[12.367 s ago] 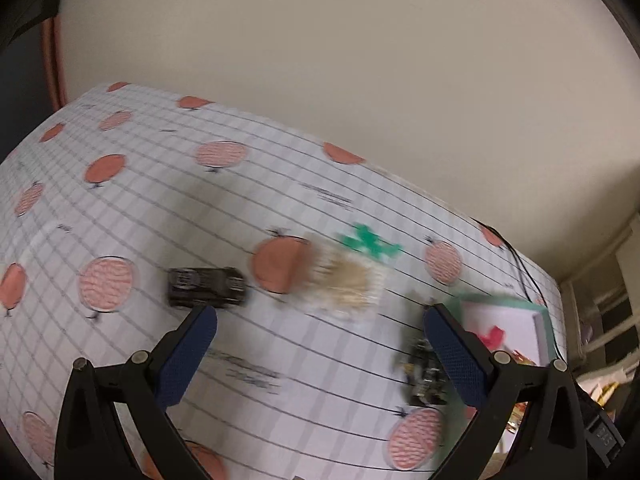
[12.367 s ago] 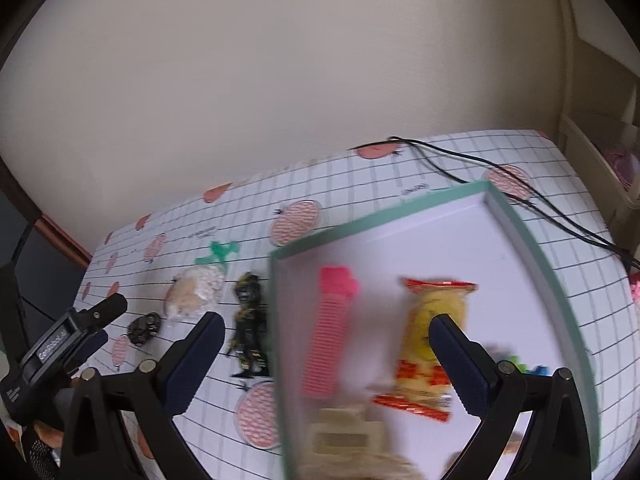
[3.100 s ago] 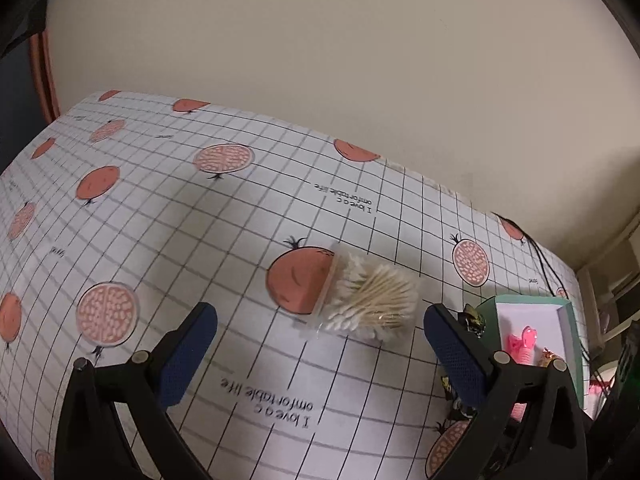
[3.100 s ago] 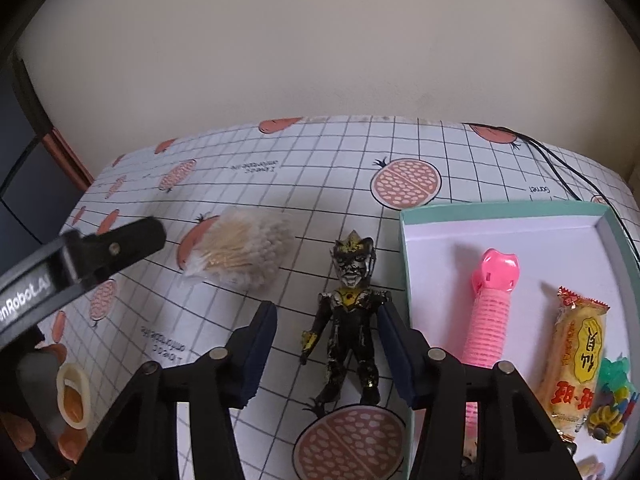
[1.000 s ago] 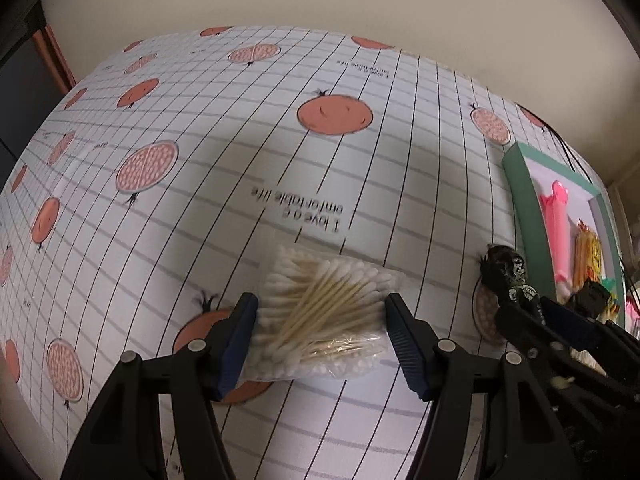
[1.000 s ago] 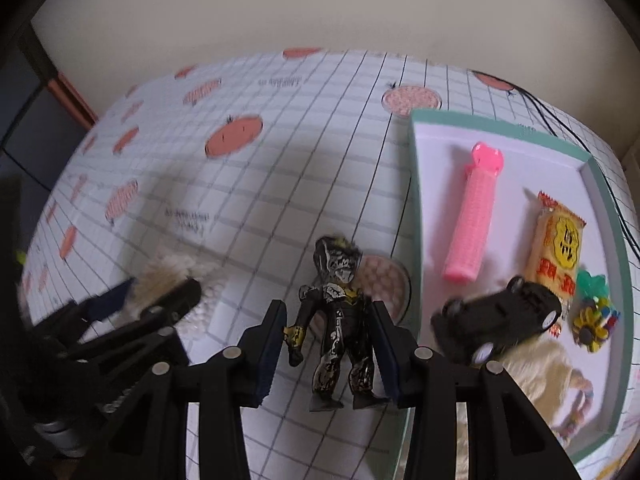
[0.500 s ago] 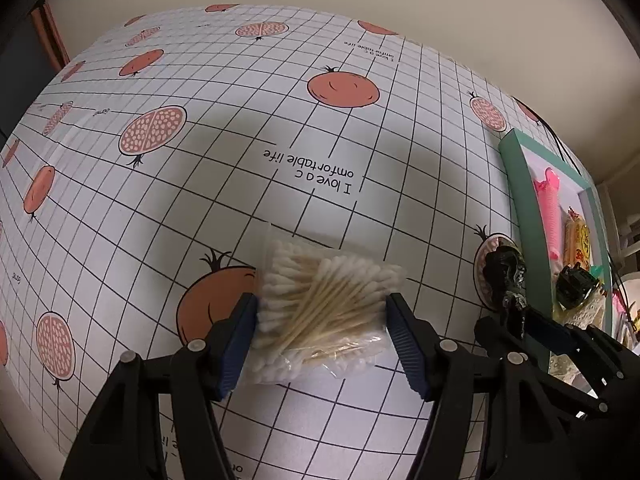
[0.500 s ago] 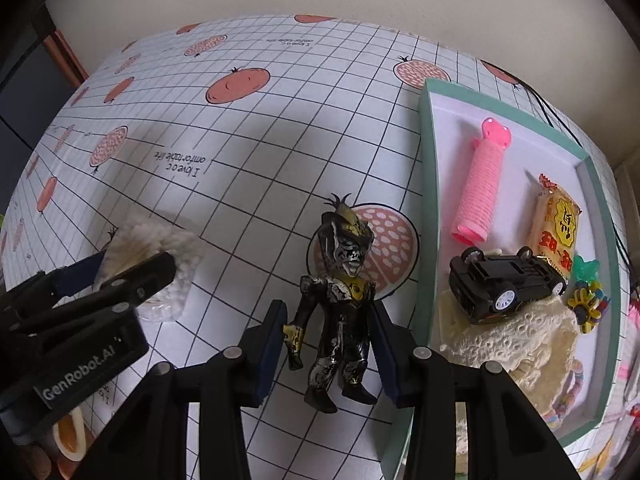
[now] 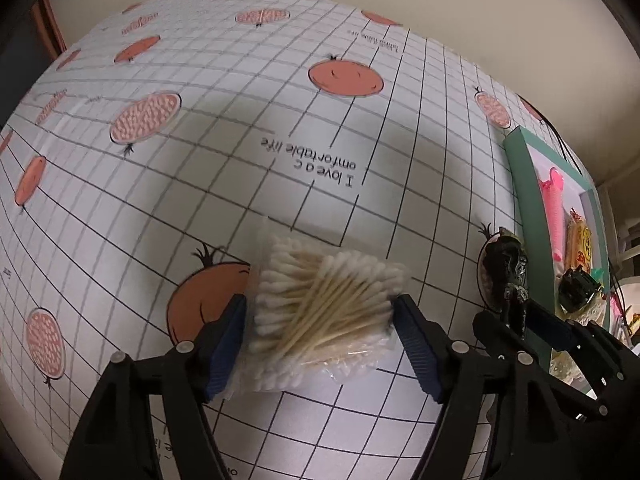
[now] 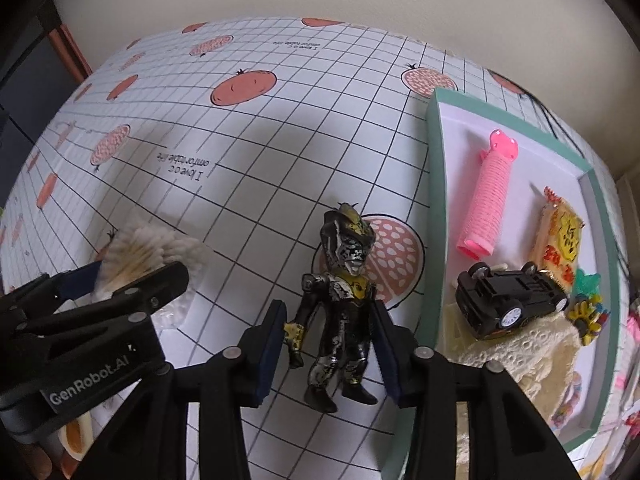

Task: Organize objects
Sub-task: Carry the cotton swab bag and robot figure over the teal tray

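Now the left gripper (image 9: 320, 332) has its blue pads pressed on either side of the clear bag of cotton swabs (image 9: 324, 304), white tips and pale wooden stems bunched inside, lying on the grid-patterned tablecloth (image 9: 280, 120) over a printed orange fruit. Over on the right, the right gripper (image 10: 328, 344) is clamped around the black, silver and gold action figure (image 10: 340, 304), flat on its back just beside the green-rimmed tray (image 10: 434, 200), which holds a pink hair roller (image 10: 490, 196), black toy car (image 10: 512, 300) and snack packet (image 10: 558, 240)
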A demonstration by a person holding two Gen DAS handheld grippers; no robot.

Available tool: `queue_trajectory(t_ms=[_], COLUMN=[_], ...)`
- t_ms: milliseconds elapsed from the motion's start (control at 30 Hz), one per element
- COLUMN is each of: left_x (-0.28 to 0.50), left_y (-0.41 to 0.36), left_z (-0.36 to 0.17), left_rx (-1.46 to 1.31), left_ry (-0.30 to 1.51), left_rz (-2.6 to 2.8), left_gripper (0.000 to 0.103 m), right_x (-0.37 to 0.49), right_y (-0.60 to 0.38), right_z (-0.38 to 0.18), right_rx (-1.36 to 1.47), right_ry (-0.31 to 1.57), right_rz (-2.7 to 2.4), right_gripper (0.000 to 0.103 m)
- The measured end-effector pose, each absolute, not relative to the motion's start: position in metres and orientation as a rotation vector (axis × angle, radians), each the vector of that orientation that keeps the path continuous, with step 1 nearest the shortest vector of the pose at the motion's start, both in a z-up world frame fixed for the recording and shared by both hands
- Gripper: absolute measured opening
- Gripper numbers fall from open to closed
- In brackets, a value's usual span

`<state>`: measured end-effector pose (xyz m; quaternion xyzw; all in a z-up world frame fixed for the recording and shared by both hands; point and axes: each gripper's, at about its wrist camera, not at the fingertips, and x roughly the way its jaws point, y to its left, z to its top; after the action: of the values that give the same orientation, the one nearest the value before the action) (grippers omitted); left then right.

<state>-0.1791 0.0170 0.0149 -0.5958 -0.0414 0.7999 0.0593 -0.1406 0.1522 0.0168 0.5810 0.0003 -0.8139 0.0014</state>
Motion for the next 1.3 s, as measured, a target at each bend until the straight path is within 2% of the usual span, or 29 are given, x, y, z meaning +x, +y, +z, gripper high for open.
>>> queue_trajectory(t_ms=[133, 233, 400, 867, 1300], left_x=[-0.178, -0.180, -0.184, -0.177, -0.170], left_y=[0.020, 0.020, 0.010, 0.001, 0.065], left_z=[0.015, 0.016, 0.018, 0.084, 0.108], left_rx=[-1.811, -1.813, -1.816, -1.572, -1.438], left_ry=[-0.088, -0.097, -0.182, -0.311, -0.323], left_rz=[2.425, 2.414, 2.393, 2.504, 2.419], left_gripper=[0.076, 0.072, 0.071, 0.071, 0.072], right_x=[-0.142, -0.143, -0.143, -0.140, -0.122], right_y=[0.149, 0.150, 0.154, 0.168, 0.250], right_z=[0.016, 0.016, 0.025, 0.076, 0.100], right_rx=[1.823, 1.825, 1.791, 1.606, 1.593], right_ry=[0.044, 0.033, -0.006, -0.120, -0.274], right_rz=[-2.554, -2.553, -2.567, -2.650, -2.784], right_gripper=[0.043, 0.043, 0.043, 0.042, 0.042])
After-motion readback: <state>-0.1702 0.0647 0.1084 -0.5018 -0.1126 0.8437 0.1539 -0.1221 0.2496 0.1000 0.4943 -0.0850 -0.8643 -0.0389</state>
